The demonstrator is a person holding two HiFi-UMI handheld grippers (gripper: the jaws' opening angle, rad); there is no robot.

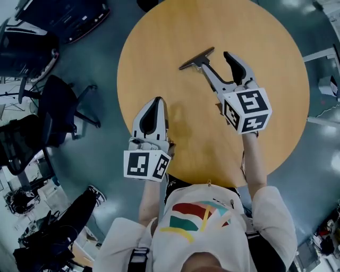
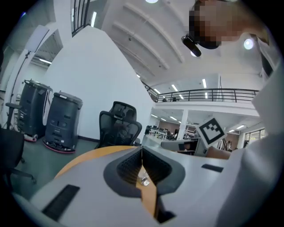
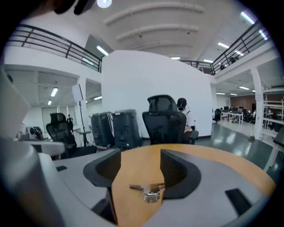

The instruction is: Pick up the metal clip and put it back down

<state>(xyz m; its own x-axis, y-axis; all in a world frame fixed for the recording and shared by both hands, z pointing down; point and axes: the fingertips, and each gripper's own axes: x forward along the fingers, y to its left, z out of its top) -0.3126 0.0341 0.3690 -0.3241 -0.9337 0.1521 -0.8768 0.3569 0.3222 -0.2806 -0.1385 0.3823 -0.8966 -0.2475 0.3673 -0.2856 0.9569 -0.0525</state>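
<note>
The metal clip [image 1: 196, 57] is a dark T-shaped piece lying on the round wooden table [image 1: 159, 48], toward its far side. My right gripper [image 1: 215, 60] is open, and the clip lies by the tip of its left finger. In the right gripper view the clip [image 3: 148, 191] rests flat on the wood between the open jaws of the right gripper [image 3: 140, 153], with one end against the right jaw. My left gripper [image 1: 158, 100] is shut over the near left part of the table, apart from the clip. In its own view the left gripper [image 2: 142, 150] has its fingertips together and holds nothing.
Black office chairs [image 1: 66, 106] stand on the floor left of the table. More dark equipment [image 1: 64, 16] sits at the far left. The table's near edge [image 1: 212, 183] is right in front of the person's body. Grey machines [image 3: 111, 128] and a chair [image 3: 166, 119] stand beyond the table.
</note>
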